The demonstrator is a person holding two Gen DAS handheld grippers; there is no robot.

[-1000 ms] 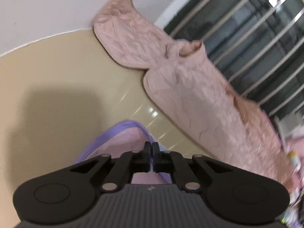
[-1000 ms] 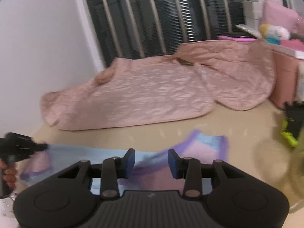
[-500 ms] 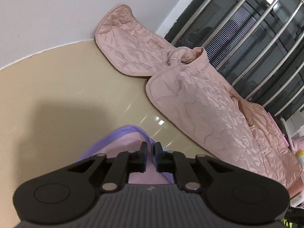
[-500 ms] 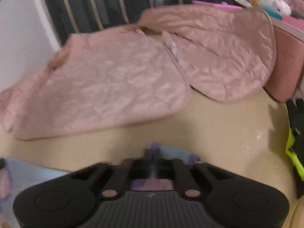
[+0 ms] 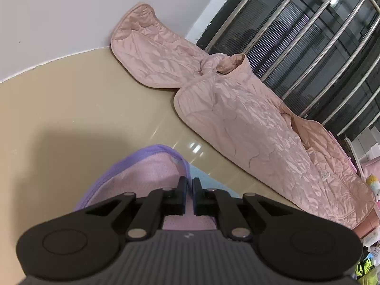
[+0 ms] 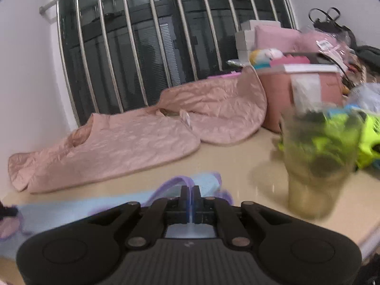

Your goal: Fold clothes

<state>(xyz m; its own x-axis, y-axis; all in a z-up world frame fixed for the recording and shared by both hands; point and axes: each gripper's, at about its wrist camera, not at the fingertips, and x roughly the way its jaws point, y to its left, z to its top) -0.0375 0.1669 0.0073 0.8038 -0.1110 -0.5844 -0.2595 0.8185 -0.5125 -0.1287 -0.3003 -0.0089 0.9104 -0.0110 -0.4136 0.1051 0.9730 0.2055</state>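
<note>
A small garment in light blue and pink with purple trim [image 5: 142,173] lies on the beige table, stretched between both grippers. My left gripper [image 5: 189,185] is shut on its pink, purple-edged end. My right gripper [image 6: 190,193] is shut on the garment's [image 6: 204,182] other end, light blue with purple trim. The cloth sags flat on the table between them [image 6: 71,211].
A pink quilted jacket [image 5: 249,123] lies spread along the table's far side by the barred window [image 6: 142,47]. On the right stand a translucent cup [image 6: 315,156], neon-yellow items [image 6: 370,140] and a pink box [image 6: 299,95] with clutter. A white wall [image 5: 59,11] is at left.
My right gripper closed on the garment's blue end and swung right, lifting slightly. My left gripper kept its grip on the pink end and shifted only a little.
</note>
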